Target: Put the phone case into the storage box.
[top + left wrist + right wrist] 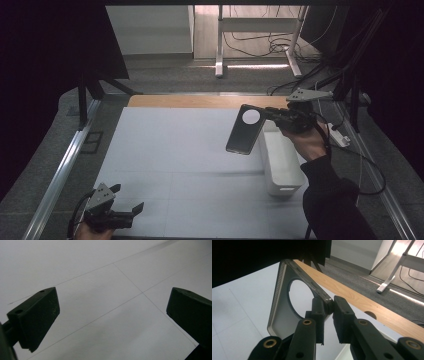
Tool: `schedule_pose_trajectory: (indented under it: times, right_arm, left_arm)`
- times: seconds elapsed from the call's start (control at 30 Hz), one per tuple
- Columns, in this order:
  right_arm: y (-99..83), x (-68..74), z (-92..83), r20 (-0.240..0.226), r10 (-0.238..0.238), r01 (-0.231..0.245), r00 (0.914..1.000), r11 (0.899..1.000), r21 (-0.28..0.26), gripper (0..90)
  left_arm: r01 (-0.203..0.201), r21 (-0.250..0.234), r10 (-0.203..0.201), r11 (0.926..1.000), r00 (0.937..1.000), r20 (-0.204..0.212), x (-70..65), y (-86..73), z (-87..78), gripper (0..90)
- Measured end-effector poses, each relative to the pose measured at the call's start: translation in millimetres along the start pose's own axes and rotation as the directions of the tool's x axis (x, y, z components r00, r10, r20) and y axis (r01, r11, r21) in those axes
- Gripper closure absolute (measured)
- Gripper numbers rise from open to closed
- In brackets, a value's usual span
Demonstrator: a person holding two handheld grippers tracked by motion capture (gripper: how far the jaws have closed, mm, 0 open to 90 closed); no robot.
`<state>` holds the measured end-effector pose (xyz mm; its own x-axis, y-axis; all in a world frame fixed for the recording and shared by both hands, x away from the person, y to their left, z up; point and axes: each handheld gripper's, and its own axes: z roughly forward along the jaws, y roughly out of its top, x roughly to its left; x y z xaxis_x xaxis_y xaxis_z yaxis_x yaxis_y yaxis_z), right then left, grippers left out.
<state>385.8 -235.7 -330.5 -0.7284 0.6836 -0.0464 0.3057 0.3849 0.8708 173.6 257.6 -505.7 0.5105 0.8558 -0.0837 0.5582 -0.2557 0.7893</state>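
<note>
- Overhead, the high view takes in the whole white table [190, 165]; it is the landmark for what follows. A bare wooden strip [200, 101] runs along its far edge, and beyond that lie grey carpet, white desk legs [219, 45] and loose cables [270, 45].
- A white bin [282, 162] stands at the table's right side, long side running away from the person. It sits directly under and in front of the right forearm, between that arm and the table's middle.
- A dark phone case [245, 131] with a round camera hole hangs in the air above the table's right half, just left of the bin's far end, tilted with the hole uppermost.
- The right gripper [270, 115] pinches the case by its upper edge. The right gripper view [329, 306] adds what the high view cannot: both jaws are pressed on the case's rounded corner [287, 297], the pale inner face is turned toward the camera, and the wooden strip [362, 302] shows behind.
- The left gripper [127, 200] sits low at the table's near left corner, held by a hand [87, 231] at the bottom edge, well apart from the case. Its jaws are spread with nothing between them.
- The left gripper view [112, 315] shows those jaws wide apart over bare table surface [105, 290] crossed by thin seam lines.
</note>
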Motion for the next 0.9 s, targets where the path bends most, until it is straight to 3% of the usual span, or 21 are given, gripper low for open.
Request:
schedule_pose_trajectory:
  times: [0.9]
  right_arm:
    - [17.6,-43.8,-10.5,0.107,-0.031,0.030,0.9937,1.000,0.008,78.4]
  left_arm:
    - [-0.004,0.019,0.004,0.9998,0.9999,0.012,0.4,0.7,2.3,0.0]
